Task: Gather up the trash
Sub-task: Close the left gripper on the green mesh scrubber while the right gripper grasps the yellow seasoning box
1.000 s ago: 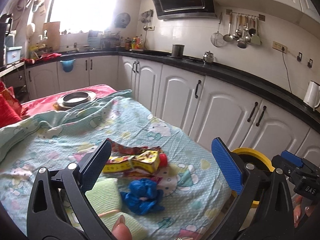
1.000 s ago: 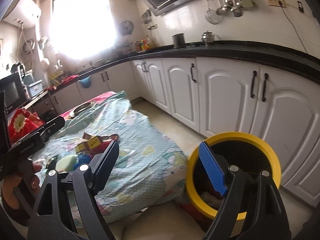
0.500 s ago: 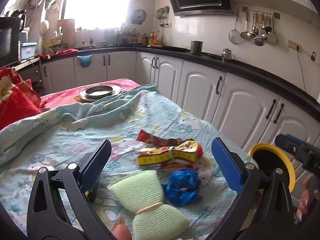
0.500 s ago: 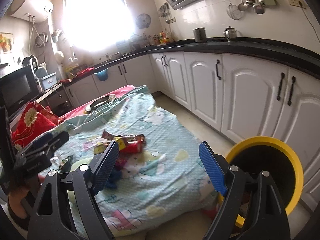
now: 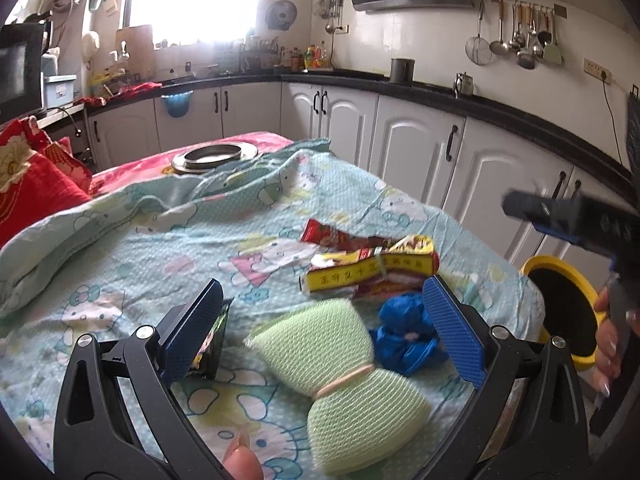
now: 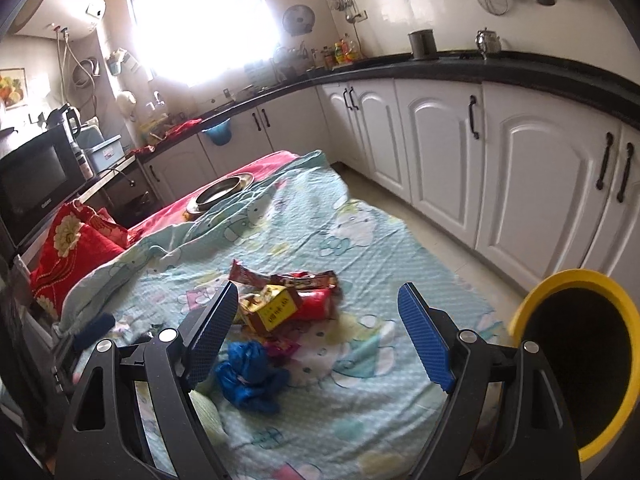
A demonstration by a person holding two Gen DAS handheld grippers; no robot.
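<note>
Nearest thing in the left wrist view was the left gripper [image 5: 320, 320], jaws spread wide with nothing between the pads, hovering low over the sheet [image 5: 132, 264]. Right under it at lower centre sat a pale green net bundle [image 5: 340, 376] cinched with a rubber band, and a crumpled blue bag [image 5: 404, 332] touching its right side. A dark packet [image 5: 212, 340] poked out just beside the left pad. A bit further up, around frame centre, was a pile of red and yellow wrappers [image 5: 372, 268].

The right gripper [image 6: 320, 332] was spread open too, holding nothing, with the blue bag at its lower left. The yellow bin [image 6: 576, 372] sat at the right edge, just off the sheet; inside looked black, couldn't tell what was in it.

Far back, upper centre-left, a metal dish [image 5: 214, 156] rested on the red cover [image 5: 136, 168]; couldn't make out anything in it.
</note>
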